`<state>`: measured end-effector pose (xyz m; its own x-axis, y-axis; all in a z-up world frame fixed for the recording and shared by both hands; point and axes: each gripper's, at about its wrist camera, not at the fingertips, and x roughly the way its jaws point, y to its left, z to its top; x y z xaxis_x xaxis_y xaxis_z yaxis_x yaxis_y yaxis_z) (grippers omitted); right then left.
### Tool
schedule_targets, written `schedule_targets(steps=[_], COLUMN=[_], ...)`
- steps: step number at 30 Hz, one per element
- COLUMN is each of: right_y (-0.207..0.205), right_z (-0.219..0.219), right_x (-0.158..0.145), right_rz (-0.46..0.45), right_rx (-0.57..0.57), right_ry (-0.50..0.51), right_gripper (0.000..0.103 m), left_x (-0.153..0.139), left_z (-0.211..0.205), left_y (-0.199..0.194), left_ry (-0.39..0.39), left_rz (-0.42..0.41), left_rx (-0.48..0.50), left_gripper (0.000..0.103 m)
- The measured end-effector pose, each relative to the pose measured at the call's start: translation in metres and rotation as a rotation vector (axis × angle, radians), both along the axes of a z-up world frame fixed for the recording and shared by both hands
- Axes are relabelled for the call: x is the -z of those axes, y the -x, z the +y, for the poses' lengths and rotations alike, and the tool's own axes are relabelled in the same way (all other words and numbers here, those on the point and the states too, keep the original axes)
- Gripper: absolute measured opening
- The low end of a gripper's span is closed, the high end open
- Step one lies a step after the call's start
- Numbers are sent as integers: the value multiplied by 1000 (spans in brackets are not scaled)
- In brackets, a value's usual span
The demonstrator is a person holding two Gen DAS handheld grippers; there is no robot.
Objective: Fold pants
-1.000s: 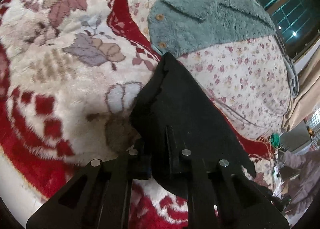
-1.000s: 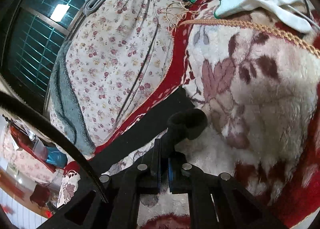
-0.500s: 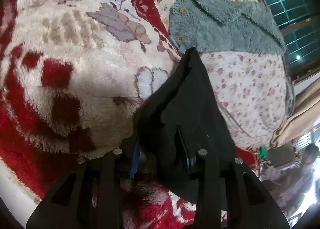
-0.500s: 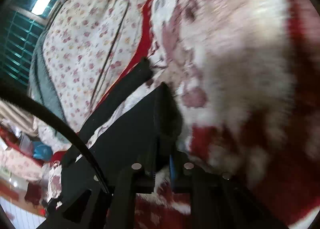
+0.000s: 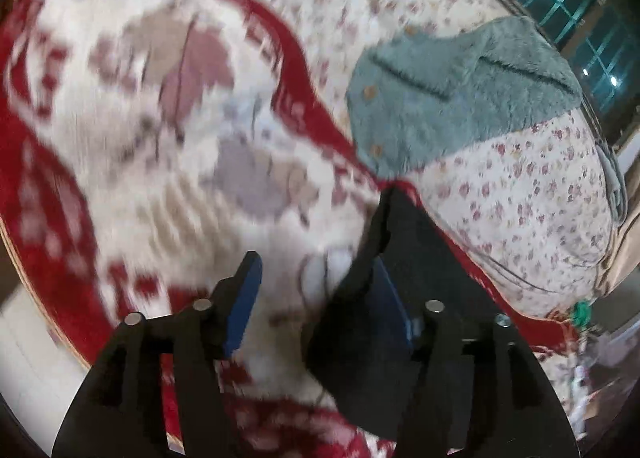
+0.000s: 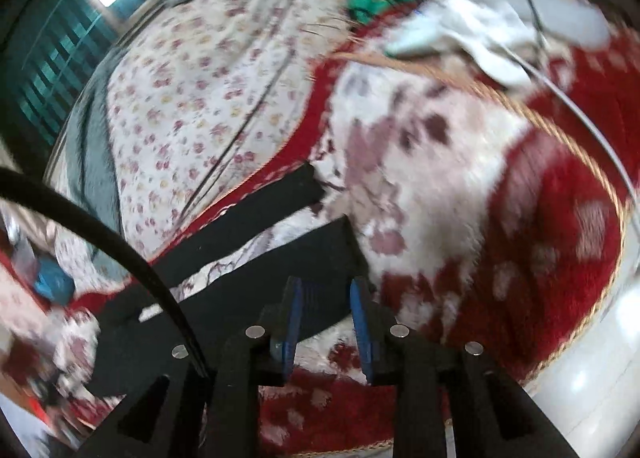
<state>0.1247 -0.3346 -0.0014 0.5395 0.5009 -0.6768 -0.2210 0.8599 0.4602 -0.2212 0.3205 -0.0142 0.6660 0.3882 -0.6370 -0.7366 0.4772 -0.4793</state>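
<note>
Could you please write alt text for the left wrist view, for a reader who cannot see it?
The left gripper, its jaws opening, points down at black pants lying on a plush red and white floral blanket; the fabric drapes over its right finger, unclamped. Beyond lie a teal fleece garment and a flowered quilt.

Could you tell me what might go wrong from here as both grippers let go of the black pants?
The left hand-held gripper is opening, but black pants fabric drapes its right finger and could drag along. In the right hand-held gripper, also opening, the hem sits between the pads and may snag.
</note>
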Motion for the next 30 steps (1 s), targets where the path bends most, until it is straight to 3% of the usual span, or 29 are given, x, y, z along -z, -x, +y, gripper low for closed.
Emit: schedule_targets(steps=[2, 4, 11, 18, 30], right_y=[3, 3, -4, -17, -49], right_z=[11, 19, 30, 40, 75], right_x=[-3, -3, 1, 6, 13], right_rz=[-24, -29, -17, 0, 16], right_rx=[-36, -58, -84, -116, -206], right_ry=[46, 66, 100, 155, 221], right_gripper=[26, 26, 27, 31, 31], left_x=[-8, -8, 18, 15, 24], left_z=[5, 14, 41, 44, 78], left_y=[-8, -22, -66, -116, -184], left_ry=[-43, -33, 189, 137, 100], left_rz=[19, 59, 156, 307, 319], left_rx=[16, 47, 98, 188, 372], left_gripper=[65, 65, 65, 65, 65])
